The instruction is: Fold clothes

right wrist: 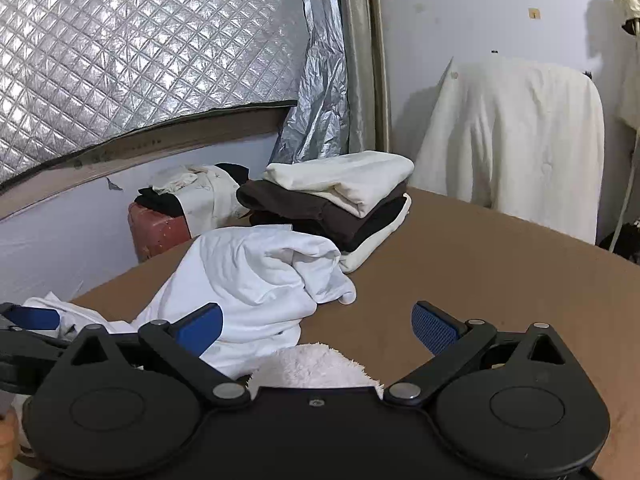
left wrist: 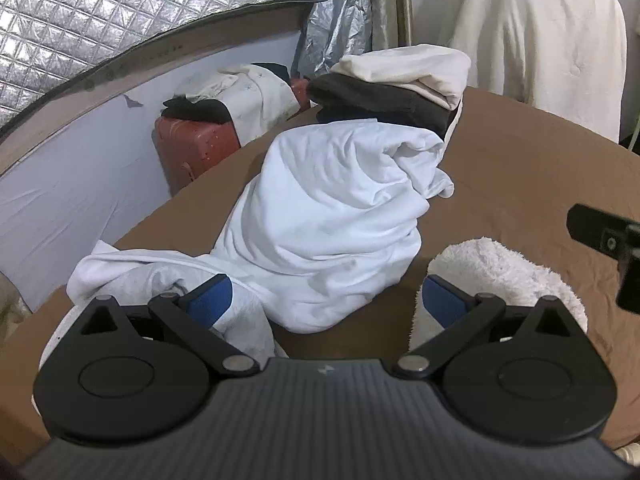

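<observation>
Both grippers' fingers (left wrist: 210, 300) wide apart, empty

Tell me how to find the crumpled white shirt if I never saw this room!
Look at the big brown table. At its far side sits a neat stack of folded clothes, cream on top and dark below. Right in front of that stack lies the crumpled white shirt: the only bright white, unfolded heap, smooth cloth, unlike the fluffy towel nearer the grippers.

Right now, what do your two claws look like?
Both match. The left claw and the right claw are black plastic, each with two thin bar arms pinned by silver rivets to round, teardrop-shaped plates. The fingertips wear bright blue pads; one pad shows a fine grid texture. The left body looks ribbed.
</observation>
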Demonstrator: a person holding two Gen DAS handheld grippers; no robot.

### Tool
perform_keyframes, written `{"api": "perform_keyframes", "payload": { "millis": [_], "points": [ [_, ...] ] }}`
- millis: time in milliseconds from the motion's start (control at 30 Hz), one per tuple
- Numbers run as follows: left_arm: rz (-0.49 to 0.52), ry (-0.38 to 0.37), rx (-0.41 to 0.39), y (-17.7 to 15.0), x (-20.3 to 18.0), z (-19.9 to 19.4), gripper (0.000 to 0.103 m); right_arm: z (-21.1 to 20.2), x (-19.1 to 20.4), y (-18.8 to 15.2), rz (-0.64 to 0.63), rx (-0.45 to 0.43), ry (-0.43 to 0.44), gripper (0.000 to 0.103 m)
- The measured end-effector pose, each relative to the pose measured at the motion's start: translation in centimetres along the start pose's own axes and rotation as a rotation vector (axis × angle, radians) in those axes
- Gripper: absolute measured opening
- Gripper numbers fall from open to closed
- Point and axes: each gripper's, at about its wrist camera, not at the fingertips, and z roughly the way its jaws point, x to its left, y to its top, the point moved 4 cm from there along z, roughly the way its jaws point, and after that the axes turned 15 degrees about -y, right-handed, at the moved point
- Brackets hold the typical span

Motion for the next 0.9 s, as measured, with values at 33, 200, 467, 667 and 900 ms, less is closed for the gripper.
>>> {"api": "perform_keyframes", "payload": {
  "millis": [33, 200, 467, 667, 900],
  "points": [
    [-0.001, -0.005, 0.0, -0.03, 0.03, 0.05, 0.103, -0.02, 0.0, -0.03, 0.0, 0.0, 0.0, 0.102],
    [-0.006, -0.032, 0.0, -0.18, 0.2, 0.28, 0.103, -0.14, 0.02, -0.2, -0.001, 0.002, -0.002, 0.102],
    [0.007, -0.018, -0.006, -0.1, -0.16, 0.63, 0.103, 0.0, -0.01, -0.56, 0.001, 0.009, -0.003, 0.102],
    [0.015, -0.016, -0.009, -0.25, -0.13, 0.87, 0.103, 0.16, 0.49, -0.85, -0.013, 0.015, 0.021, 0.102],
    [0.004, -0.02, -0.008, -0.3, -0.07, 0.83, 0.103, 0.17, 0.3, -0.86, -0.007, 0.022, 0.025, 0.102]
  ]
}}
